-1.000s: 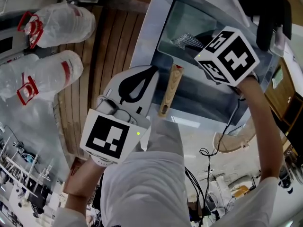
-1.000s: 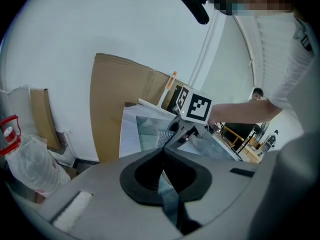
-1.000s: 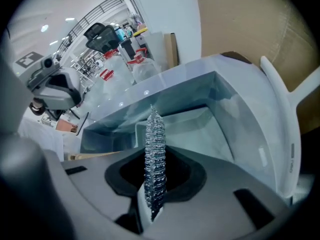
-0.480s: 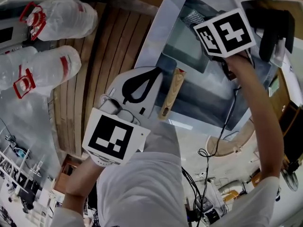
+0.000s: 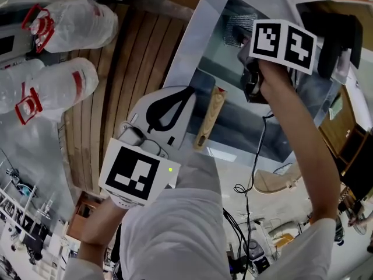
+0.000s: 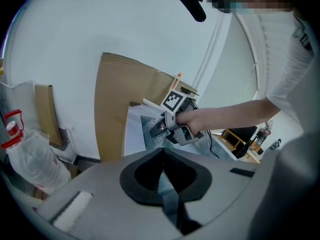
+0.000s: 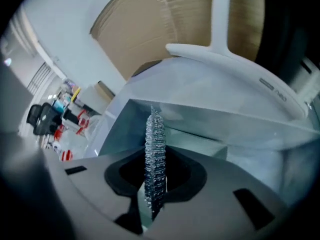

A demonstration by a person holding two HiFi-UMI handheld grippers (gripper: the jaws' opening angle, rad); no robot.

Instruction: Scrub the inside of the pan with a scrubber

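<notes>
My right gripper (image 5: 242,37) hangs over the far part of the steel sink (image 5: 204,31), shut on a silvery steel-wool scrubber (image 5: 236,23). In the right gripper view the scrubber (image 7: 156,149) stands up, pinched between the jaws of the right gripper (image 7: 154,204). A wooden pan handle (image 5: 210,115) lies across the sink's near-left edge; the pan's body is hidden from me. My left gripper (image 5: 185,92) sits left of that handle, apart from it. Seen in its own view, the left gripper (image 6: 162,156) is shut on nothing, and the right gripper (image 6: 175,121) shows beyond it.
Clear plastic bags with red parts (image 5: 70,25) lie on the wooden slats (image 5: 131,69) at the left. Brown cardboard (image 6: 125,99) leans behind the sink. A white curved arm (image 7: 225,59) crosses above the sink's far side. Dark gear (image 5: 335,34) stands at the right.
My right gripper has carried the scrubber toward the sink's far corner and turned, its marker cube now facing differently. The left gripper and the wooden handle have stayed put.
</notes>
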